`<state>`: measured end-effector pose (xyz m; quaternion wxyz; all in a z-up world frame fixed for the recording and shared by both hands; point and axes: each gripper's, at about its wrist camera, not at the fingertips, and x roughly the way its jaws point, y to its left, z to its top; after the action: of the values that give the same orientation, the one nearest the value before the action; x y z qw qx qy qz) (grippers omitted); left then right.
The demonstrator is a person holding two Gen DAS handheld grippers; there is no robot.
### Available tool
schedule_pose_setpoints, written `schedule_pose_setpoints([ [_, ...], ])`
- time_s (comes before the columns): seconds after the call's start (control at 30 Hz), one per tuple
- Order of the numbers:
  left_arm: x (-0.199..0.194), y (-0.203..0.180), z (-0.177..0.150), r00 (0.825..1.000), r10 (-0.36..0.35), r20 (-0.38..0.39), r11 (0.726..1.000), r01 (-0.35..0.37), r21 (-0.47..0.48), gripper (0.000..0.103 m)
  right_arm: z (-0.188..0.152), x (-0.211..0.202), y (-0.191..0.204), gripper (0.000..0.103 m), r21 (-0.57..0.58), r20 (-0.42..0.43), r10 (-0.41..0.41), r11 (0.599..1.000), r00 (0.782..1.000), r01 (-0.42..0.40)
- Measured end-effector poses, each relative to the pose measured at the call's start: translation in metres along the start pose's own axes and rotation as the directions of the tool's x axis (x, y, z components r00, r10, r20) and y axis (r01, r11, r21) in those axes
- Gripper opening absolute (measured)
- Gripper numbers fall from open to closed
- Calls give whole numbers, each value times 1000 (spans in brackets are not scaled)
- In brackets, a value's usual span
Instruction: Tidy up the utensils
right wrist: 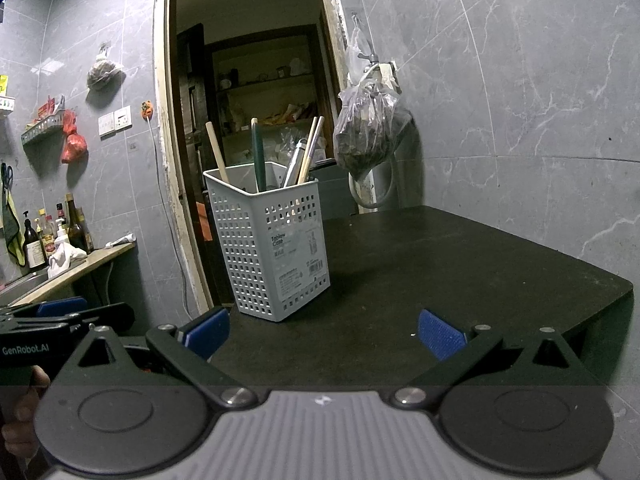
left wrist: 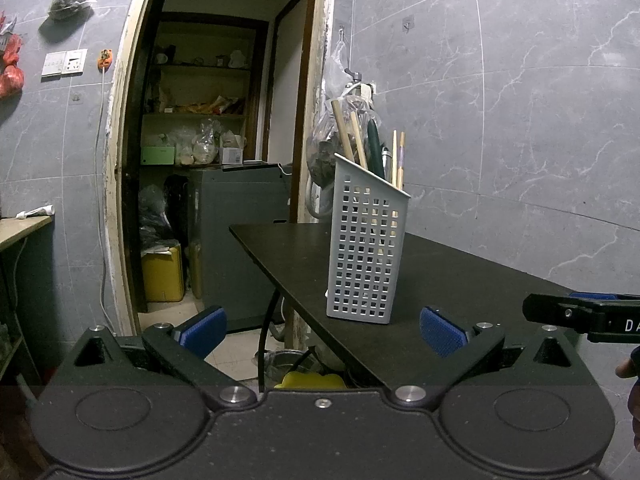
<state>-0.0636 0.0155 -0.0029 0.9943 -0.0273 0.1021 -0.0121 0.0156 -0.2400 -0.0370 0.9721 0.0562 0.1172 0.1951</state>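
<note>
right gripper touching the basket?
Apart. The right wrist view shows bare black table between the open right gripper and the basket; the jaws hold nothing.

Grey perforated utensil holder (right wrist: pixel 272 248), black table (right wrist: pixel 440 264), blue fingers (right wrist: pixel 440 334).

Upright grey holder (right wrist: pixel 272 248) (utensils (right wrist: pixel 298 160) inside)

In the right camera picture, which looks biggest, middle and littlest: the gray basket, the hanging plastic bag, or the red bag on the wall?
1. Gray basket, biggest, though it also sits nearest the camera.
2. Hanging plastic bag, middle.
3. Red bag, littlest; it hangs farther off, so its true size is unsure.
</note>
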Motion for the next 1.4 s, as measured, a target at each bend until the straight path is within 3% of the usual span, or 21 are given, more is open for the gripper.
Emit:
schedule_pose_setpoints([
  [1.4, 1, -2, 2, 1000, -6, -29, 1000, 6, -5, 102, -3, 6, -3, 103, 3, -17, 3, 1000, 1000, -3],
])
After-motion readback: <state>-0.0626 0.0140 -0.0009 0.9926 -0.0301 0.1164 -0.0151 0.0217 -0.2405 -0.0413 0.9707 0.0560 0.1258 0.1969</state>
